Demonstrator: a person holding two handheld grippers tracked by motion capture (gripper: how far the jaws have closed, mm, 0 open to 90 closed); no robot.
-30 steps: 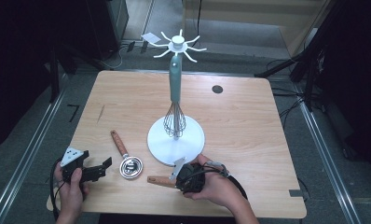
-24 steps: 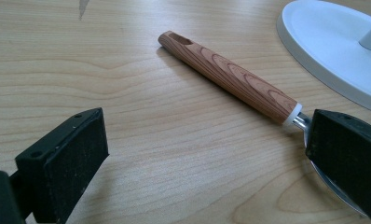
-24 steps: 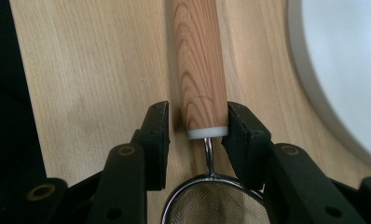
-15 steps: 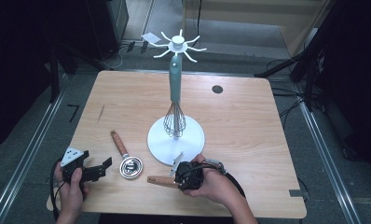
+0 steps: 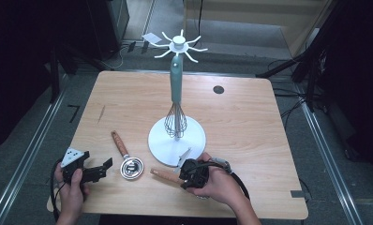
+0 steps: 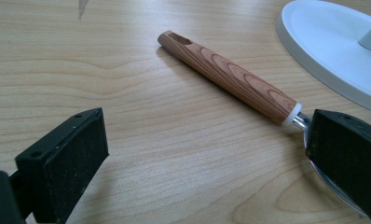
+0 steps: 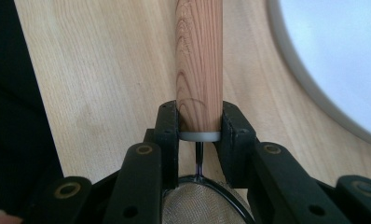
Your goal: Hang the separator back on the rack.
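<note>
The right gripper [image 7: 198, 126] is clamping, its jaws having just been closing, on the wood-grain handle of a mesh strainer [image 7: 198, 56] lying beside the white round stand base [image 5: 177, 139], seemingly for hanging; the left gripper [image 6: 207, 163] is waiting, jaws agape, by a wooden-handled steel spoon [image 6: 230, 77].

Table [image 5: 250, 122]: light wood, matt, visible grain. Rack base [image 5: 196, 140]: white, smooth, satin plastic look. Whisk [image 5: 175, 123] over it: thin metal wires, matt teal handle. Left of base, ladle [image 5: 130, 165]: glossy metal bowl, wood-grain handle. Strainer [image 7: 198, 70] at base's near edge: wood-grain handle, white collar, fine wire mesh. Gripper pads [image 6: 65, 163]: matt black, slightly rough.
</note>
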